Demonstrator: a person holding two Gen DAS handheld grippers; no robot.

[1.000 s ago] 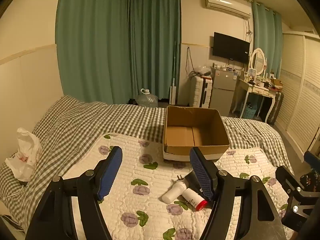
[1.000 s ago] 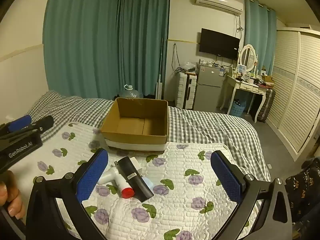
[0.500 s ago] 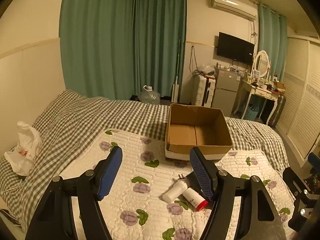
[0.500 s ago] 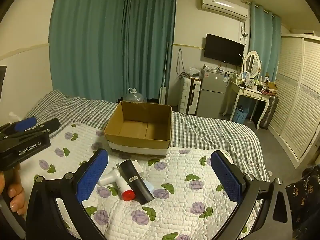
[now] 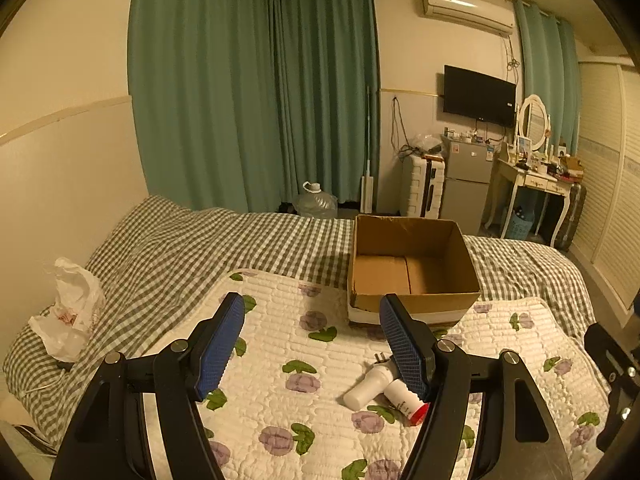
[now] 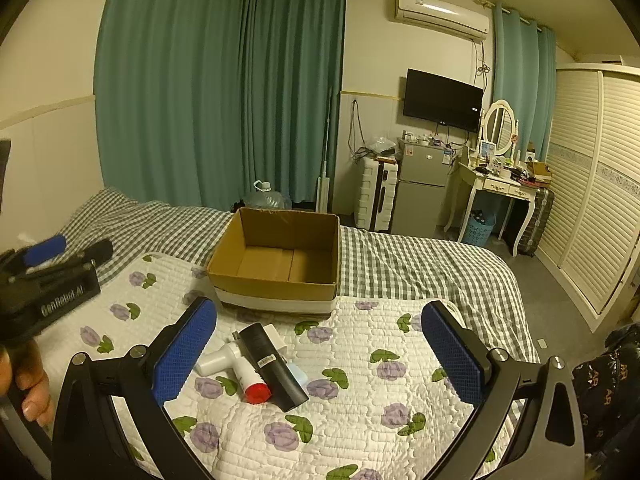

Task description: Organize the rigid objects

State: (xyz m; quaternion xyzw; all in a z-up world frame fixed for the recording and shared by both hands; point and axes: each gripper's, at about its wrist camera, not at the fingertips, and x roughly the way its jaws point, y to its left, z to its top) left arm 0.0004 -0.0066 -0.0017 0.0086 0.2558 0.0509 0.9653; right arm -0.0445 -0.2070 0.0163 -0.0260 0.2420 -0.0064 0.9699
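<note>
**Both grippers held over the quilt**

Left wrist: you held the left gripper (image 5: 312, 344) level above the quilt (image 5: 280, 360), jaws apart and empty; the cardboard box (image 5: 412, 304) sat ahead on the bed.

Right wrist: your right gripper (image 6: 320, 354) hovered wide open; the black tube (image 6: 272, 364), red-capped bottle (image 6: 250, 380) and white plug device (image 6: 216, 358) lay clustered before the box.

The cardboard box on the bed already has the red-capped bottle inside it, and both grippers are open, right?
Not quite. The cardboard box is empty; the red-capped bottle lies on the quilt in front of it, as the right wrist view shows. Both the left gripper and right gripper are open.
</note>
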